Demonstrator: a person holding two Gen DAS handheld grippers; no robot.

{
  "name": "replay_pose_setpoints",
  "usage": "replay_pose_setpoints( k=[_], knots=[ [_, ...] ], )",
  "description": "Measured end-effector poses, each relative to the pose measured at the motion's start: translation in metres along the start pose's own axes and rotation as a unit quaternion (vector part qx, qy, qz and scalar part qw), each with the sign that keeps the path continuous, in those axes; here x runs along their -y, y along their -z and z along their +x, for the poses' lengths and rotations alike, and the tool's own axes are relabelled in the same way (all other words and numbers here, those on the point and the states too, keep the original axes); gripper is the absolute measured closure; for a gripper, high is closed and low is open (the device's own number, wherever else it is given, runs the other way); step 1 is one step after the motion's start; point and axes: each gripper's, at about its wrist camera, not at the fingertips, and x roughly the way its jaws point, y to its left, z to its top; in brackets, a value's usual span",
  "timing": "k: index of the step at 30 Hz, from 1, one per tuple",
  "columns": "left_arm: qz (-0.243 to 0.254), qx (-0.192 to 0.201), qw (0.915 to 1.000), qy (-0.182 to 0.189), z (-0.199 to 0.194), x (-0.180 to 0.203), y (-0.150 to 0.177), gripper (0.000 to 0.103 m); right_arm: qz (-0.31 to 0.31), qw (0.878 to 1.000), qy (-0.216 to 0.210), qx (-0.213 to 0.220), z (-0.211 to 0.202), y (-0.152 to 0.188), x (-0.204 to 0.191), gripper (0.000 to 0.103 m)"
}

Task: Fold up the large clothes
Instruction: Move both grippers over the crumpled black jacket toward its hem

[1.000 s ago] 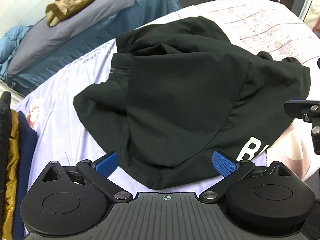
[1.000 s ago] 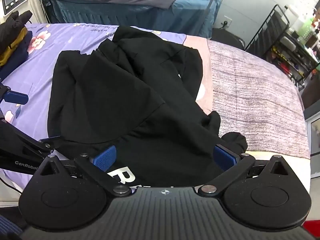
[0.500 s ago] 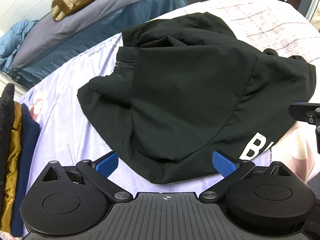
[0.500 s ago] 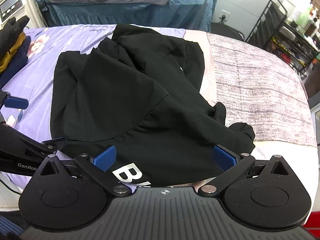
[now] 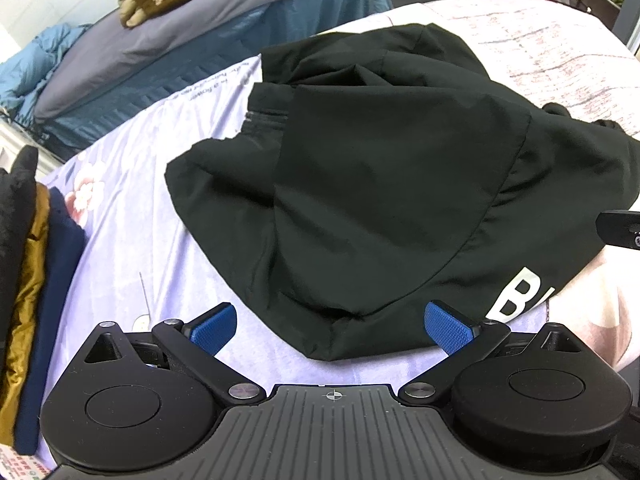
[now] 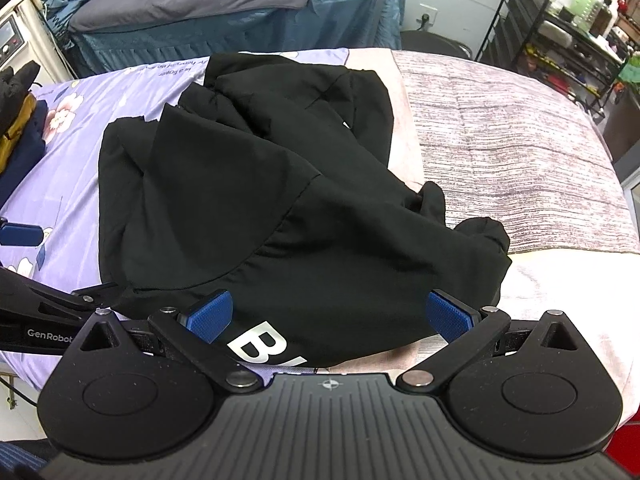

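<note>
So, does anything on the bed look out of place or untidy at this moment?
Yes. The black garment lies in a crumpled heap on the bed, not flat: layers overlap askew and a bunched part sticks out on the right. Both the left gripper and the right gripper are open, holding nothing.

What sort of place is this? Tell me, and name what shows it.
Probably a bedroom or lived-in room: a black jacket lies on a bed with a purple floral sheet, a second bed with blue bedding behind, and a cluttered black wire rack.
</note>
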Motion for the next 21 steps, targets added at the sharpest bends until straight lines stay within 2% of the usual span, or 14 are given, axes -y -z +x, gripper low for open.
replay_pose_setpoints(
  k=[21],
  knots=[
    [0.000,-0.008,1.0000,0.004,0.005,0.000,0.004,0.000,0.004,1.000,-0.005,-0.009,0.014,-0.003,-0.002,0.001]
  ],
)
